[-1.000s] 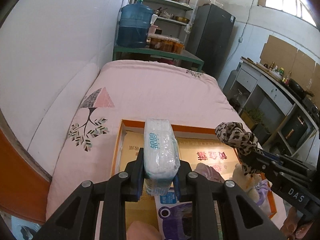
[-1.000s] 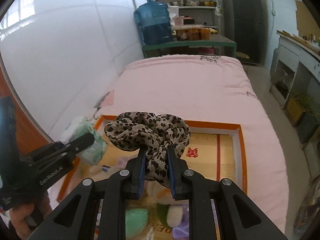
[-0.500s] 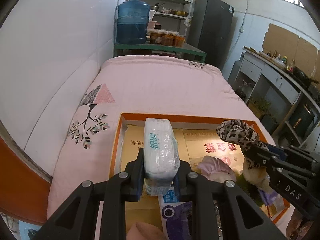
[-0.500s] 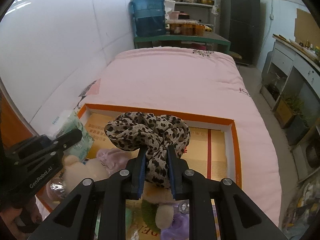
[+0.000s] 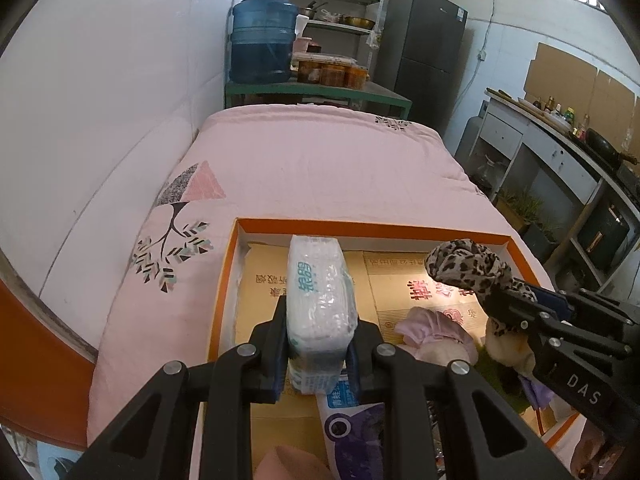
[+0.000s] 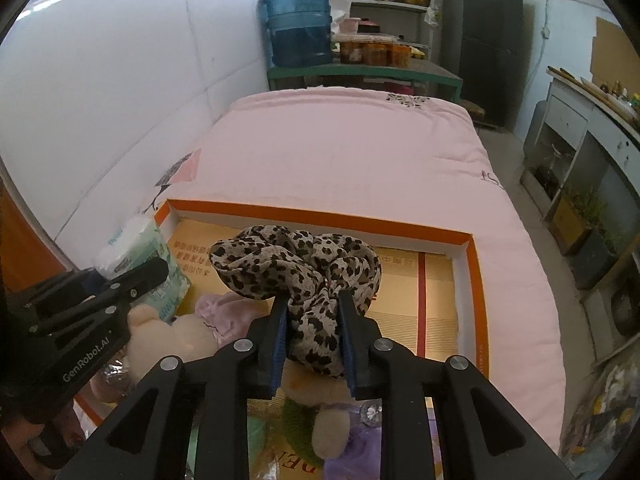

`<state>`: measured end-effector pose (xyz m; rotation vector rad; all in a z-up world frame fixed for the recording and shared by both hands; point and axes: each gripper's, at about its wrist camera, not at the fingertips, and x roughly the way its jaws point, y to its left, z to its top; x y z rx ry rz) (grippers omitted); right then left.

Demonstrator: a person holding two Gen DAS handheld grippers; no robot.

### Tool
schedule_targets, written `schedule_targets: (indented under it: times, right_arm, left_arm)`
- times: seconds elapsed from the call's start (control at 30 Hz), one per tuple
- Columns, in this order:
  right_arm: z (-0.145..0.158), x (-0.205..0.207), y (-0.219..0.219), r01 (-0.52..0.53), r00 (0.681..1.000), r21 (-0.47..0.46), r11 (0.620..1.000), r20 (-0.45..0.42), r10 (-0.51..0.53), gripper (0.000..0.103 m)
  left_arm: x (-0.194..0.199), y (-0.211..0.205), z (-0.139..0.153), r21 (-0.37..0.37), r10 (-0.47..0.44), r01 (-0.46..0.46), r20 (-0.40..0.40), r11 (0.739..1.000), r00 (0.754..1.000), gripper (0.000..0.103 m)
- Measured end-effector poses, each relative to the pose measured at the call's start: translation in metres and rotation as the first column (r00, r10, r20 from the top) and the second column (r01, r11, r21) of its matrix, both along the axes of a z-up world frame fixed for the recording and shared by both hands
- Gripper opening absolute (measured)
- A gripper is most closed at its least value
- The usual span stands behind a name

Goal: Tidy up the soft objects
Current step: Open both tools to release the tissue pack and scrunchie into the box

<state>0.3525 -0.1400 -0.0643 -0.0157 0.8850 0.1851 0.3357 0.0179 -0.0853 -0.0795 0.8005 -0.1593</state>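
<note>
**Both grippers loaded above the orange-rimmed box; right jaws easing apart**

Clearances. The orange-rimmed box (image 5: 400, 229) lies on a pink quilt (image 5: 320, 160) directly beneath both grippers. Its far wall runs crosswise ahead of the fingertips, its left wall stands just left of the left gripper (image 5: 318, 344), and its right wall lies off to the right of the right gripper (image 6: 312, 336). The cardboard floor (image 6: 436, 308) ahead and to the right of the right gripper is bare. The near part of the box, under and between the two tools, is crowded with a cream plush toy (image 6: 168, 340), a pale pink cloth (image 5: 432, 324) and other soft items. Beyond the far wall the quilt runs open to a green table (image 5: 320, 90) carrying a blue water jug (image 5: 262, 40). A white wall (image 5: 120, 80) closes the left side.

Left gripper. The jaws stand narrowly apart and clamp a wrapped pack of tissues (image 5: 320, 296) by its near end. The pack projects forward past the fingertips, clear of the box floor.

Right gripper. A leopard-print scrunchie (image 6: 296, 264) sits between the pads, its ruffle bunched above and ahead of the fingertips and its lower part hanging down between the fingers. The jaws have just been opening. The fabric fills the gap and touches both pads.
</note>
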Motion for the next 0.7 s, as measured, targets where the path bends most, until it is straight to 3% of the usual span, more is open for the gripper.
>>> schedule_targets:
  times: [0.17, 0.23, 0.37, 0.7]
  right_arm:
    - [0.001, 0.002, -0.003, 0.002, 1.000, 0.026, 1.000, -0.007, -0.002, 0.037]
    - [0.001, 0.002, -0.003, 0.007, 1.000, 0.029, 1.000, -0.010, -0.006, 0.050]
    - [0.001, 0.003, -0.003, 0.009, 1.000, 0.024, 1.000, -0.007, -0.009, 0.051]
    - [0.003, 0.003, -0.005, 0.022, 1.000, 0.035, 0.999, 0.000, -0.022, 0.051]
  left_arm:
    - [0.003, 0.001, -0.001, -0.013, -0.013, 0.013, -0.009, 1.000, 1.000, 0.026]
    - [0.003, 0.002, -0.002, -0.015, -0.013, 0.013, -0.012, 1.000, 1.000, 0.032]
    - [0.002, 0.000, 0.000, -0.025, -0.022, 0.022, -0.004, 0.999, 1.000, 0.052]
    - [-0.005, 0.000, 0.014, -0.031, -0.023, 0.024, 0.031, 0.999, 0.999, 0.058]
